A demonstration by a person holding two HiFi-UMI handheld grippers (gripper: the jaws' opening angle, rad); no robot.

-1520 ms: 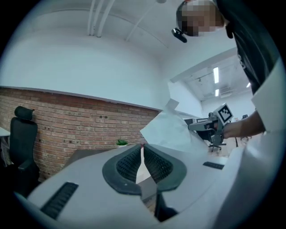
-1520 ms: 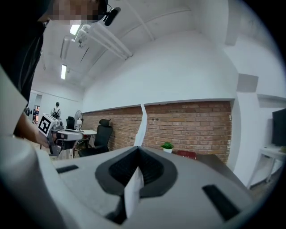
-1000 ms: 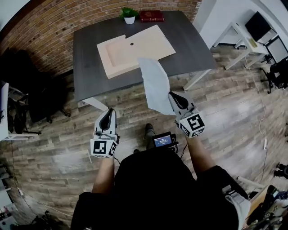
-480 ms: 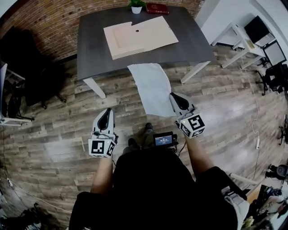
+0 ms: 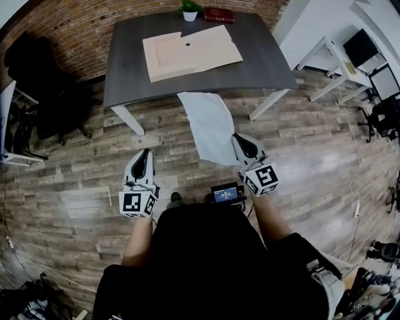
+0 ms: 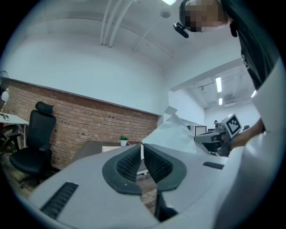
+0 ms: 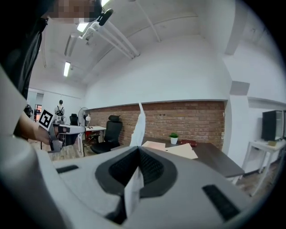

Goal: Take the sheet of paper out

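A white sheet of paper [image 5: 211, 127] hangs in the air over the wooden floor, in front of the dark table [image 5: 265, 59]. My right gripper [image 5: 240, 143] is shut on the sheet's near corner. In the right gripper view the paper [image 7: 138, 125] stands edge-on between the pads. A beige flat envelope [image 5: 190, 51] lies open on the table, apart from the sheet. My left gripper [image 5: 142, 164] is level at the left, shut and holding nothing. In the left gripper view its tips [image 6: 142, 146] meet, and the paper [image 6: 172, 134] shows to the right.
A potted plant [image 5: 190, 10] and a red book [image 5: 219, 14] sit at the table's far edge. A black office chair [image 5: 44, 81] stands at the left, and white desks [image 5: 328, 53] at the right. A small screen [image 5: 226, 194] is on the person's chest.
Both grippers have drawn back from the table. The sheet came with the right gripper: it lay over the table's front edge and now is wholly over the floor.
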